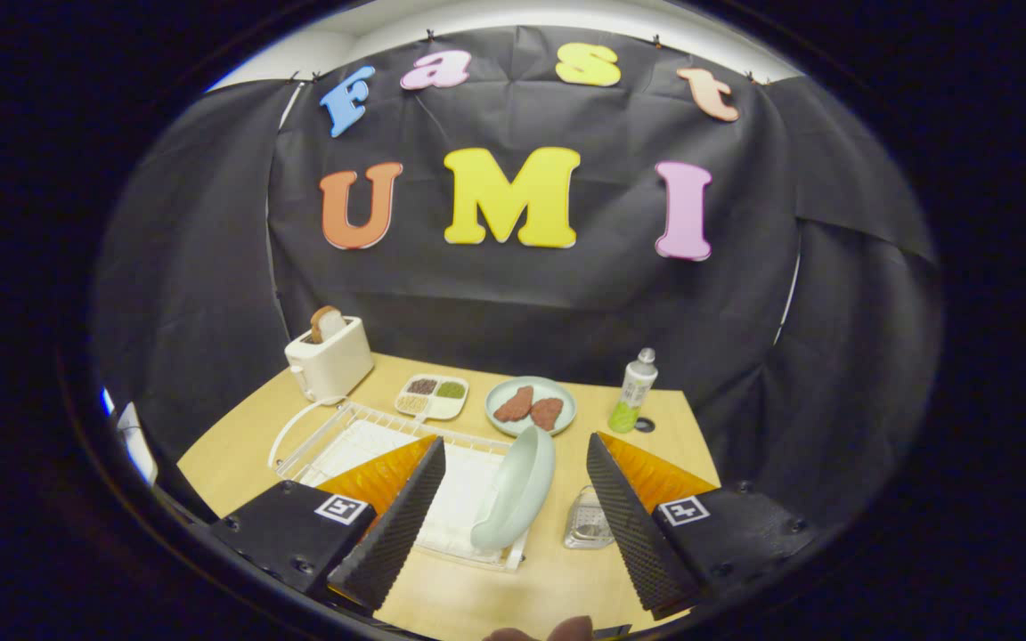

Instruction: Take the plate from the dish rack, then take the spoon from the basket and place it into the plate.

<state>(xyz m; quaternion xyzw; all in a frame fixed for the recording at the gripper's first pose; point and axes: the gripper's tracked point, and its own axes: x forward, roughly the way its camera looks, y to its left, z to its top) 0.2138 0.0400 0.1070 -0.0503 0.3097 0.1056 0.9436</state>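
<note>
Gripper view. Gripper (513, 499): fingers standing wide apart, holding nothing. Pale green plate (517, 488): standing on edge at the right end of the white wire dish rack (335, 432), lying between and just ahead of the fingers. Likely rigid, glazed, slippery and breakable; the upper rim is offering the best hold. Small clear basket (586, 521): sitting beside the rack on the table; spoon not discernible.

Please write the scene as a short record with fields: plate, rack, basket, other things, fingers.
plate: pale green plate, standing on edge in the dish rack
rack: white dish rack, on the wooden table
basket: small clear basket, right of the rack; contents unclear
other: toaster, bottle, second plate with food
fingers: gripper open, plate between them, untouched
</note>
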